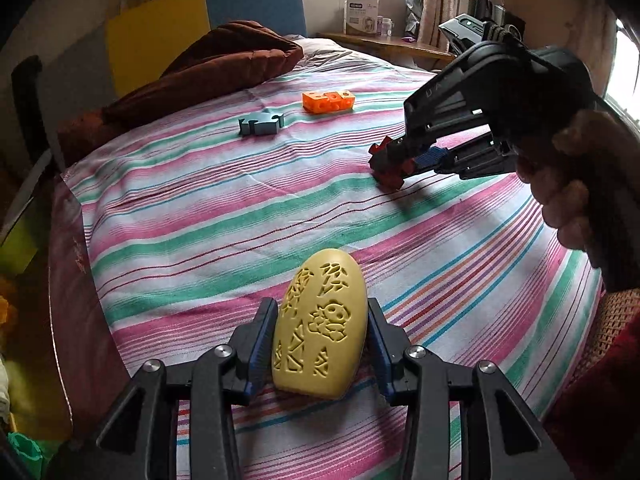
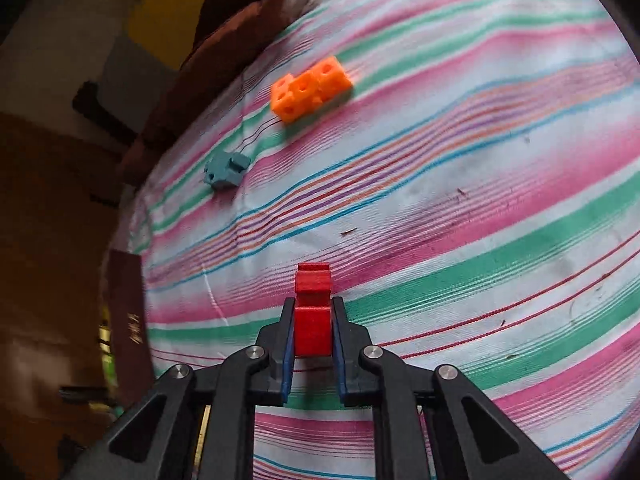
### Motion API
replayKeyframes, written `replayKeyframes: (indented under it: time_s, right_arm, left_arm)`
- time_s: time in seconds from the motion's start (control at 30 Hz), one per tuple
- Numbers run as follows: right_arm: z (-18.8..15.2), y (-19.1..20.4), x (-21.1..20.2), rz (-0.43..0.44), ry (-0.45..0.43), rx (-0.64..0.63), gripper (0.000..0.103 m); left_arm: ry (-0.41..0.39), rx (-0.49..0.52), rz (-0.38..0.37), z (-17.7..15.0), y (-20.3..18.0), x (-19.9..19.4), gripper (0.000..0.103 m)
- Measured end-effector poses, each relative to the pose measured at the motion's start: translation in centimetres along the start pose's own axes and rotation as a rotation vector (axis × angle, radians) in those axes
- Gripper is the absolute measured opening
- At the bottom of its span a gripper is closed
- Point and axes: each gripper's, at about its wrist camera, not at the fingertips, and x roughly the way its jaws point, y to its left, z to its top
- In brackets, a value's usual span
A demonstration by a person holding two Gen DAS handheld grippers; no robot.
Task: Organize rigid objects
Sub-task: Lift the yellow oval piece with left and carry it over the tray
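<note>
A yellow oval block with carved patterns sits between the blue pads of my left gripper, which is shut on it just above the striped sheet. My right gripper is shut on a red stepped block low over the sheet; in the left wrist view the same right gripper and red block show at the right, held by a person's hand. An orange block with holes and a blue-grey puzzle-shaped piece lie farther back on the sheet.
The striped sheet covers a bed. A brown blanket is heaped at its far left. A wooden shelf with a white box stands behind. The bed's left edge drops to the floor.
</note>
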Motion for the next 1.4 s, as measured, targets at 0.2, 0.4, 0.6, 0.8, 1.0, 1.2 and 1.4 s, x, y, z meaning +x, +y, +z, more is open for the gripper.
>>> replayKeyframes:
  time_s: [0.2, 0.4, 0.6, 0.8, 1.0, 1.2, 1.4]
  right_arm:
    - [0.2, 0.3, 0.4, -0.013, 0.001, -0.018, 0.013]
    - [0.0, 0.7, 0.3, -0.033, -0.013, -0.060, 0.013]
    - [-0.4, 2.6, 0.8, -0.120, -0.024, -0.167, 0.013]
    - [-1.3, 4.9, 1.5, -0.252, -0.050, -0.342, 0.013]
    - [-2.2, 6.0, 1.9, -0.334, -0.081, -0.444, 0.013]
    - [-3.0, 6.7, 2.3, -0.388, -0.117, -0.530, 0.013]
    - [-3.4, 7.0, 2.6, -0.414, -0.132, -0.570, 0.013]
  left_arm:
    - [-0.003, 0.005, 0.013, 0.0, -0.1, 0.0, 0.044]
    - [-0.004, 0.006, 0.028, -0.1, -0.3, -0.2, 0.044]
    - [-0.005, 0.000, 0.037, -0.4, -0.3, -0.6, 0.044]
    - [0.005, -0.027, 0.046, -0.5, -0.1, -1.3, 0.043]
    - [-0.034, -0.039, 0.044, -0.2, 0.2, -3.2, 0.043]
    - [-0.104, -0.064, 0.054, 0.6, 1.2, -5.9, 0.043]
    - [-0.148, -0.099, 0.067, 1.1, 2.9, -8.1, 0.043]
